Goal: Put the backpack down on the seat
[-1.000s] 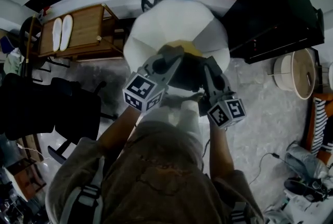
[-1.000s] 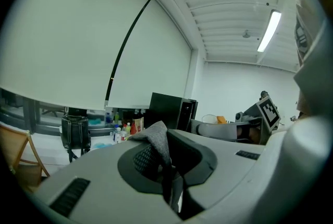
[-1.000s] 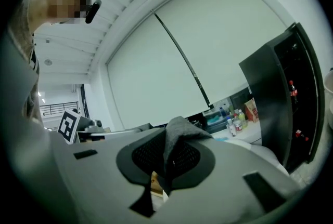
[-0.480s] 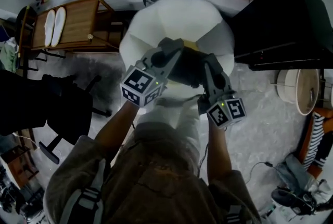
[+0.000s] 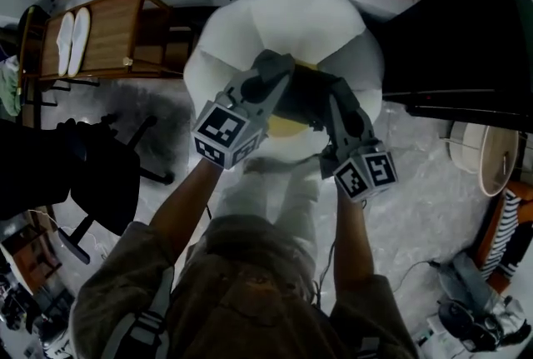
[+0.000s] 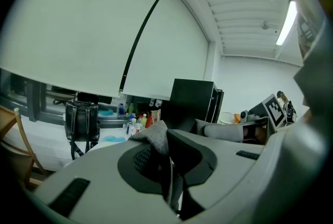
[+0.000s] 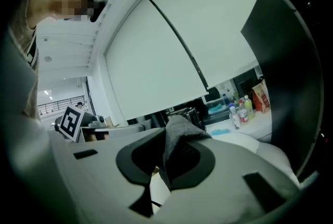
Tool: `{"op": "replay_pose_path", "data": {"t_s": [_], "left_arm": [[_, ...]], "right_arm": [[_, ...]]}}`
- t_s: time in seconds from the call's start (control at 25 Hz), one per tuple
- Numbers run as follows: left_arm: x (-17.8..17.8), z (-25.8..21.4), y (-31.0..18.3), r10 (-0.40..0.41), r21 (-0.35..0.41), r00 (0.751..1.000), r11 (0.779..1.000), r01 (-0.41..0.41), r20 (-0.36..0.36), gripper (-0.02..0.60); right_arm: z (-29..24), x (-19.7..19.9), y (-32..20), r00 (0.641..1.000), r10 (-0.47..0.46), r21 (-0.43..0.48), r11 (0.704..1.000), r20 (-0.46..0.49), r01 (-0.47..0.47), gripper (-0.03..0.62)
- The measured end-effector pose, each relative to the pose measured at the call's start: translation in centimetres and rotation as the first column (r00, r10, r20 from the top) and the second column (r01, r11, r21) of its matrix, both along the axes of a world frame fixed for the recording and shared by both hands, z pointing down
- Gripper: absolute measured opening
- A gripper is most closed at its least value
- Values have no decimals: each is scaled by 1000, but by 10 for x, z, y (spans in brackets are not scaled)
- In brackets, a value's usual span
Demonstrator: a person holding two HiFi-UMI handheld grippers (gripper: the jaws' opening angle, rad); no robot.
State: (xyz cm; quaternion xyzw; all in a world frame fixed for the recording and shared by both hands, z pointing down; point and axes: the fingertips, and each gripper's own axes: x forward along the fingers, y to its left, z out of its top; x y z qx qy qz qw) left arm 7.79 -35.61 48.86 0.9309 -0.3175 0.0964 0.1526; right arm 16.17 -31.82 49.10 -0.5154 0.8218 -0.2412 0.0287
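Over the near edge of the white seat (image 5: 283, 16), in the head view, the dark backpack (image 5: 301, 103) hangs between my two grippers, with a yellow patch (image 5: 286, 127) showing on its near side. I cannot tell whether it touches the seat. My left gripper (image 5: 268, 74) and right gripper (image 5: 337, 95) both reach into its top.

Left gripper view: my left gripper (image 6: 170, 166) has its jaws pressed together on a grey fabric fold of the backpack (image 6: 154, 137). A black handbag (image 6: 81, 121) and bottles (image 6: 134, 125) stand well behind.

Right gripper view: my right gripper (image 7: 164, 166) likewise pinches a grey fold of the backpack (image 7: 179, 132), jaws clamped tight.
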Motion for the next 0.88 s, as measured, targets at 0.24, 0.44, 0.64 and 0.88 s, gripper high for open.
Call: {"op": "replay_pose_path", "data": {"t_s": [0.24,0.44,0.64,0.88], "left_arm": [[13,19,-26,-20,5,1000,1000,20,-19,28],[19,25,-42,-32,16,999,999,32,-34,28],[20,38,-48,-38,7,999,999,38,-25,28],[19,57,-53,-41,14,999,999,41,-19,28]], "right_arm": [[20,10,-26,1000,17,22,1000,-10,-17,28],[26,16,-42,999,26,40,999,-22,-26,28],[36,15,-48,999,22,42,999,-28,-21,28],[56,11,-53,997,42,34,999,-67,-40,28]]}}
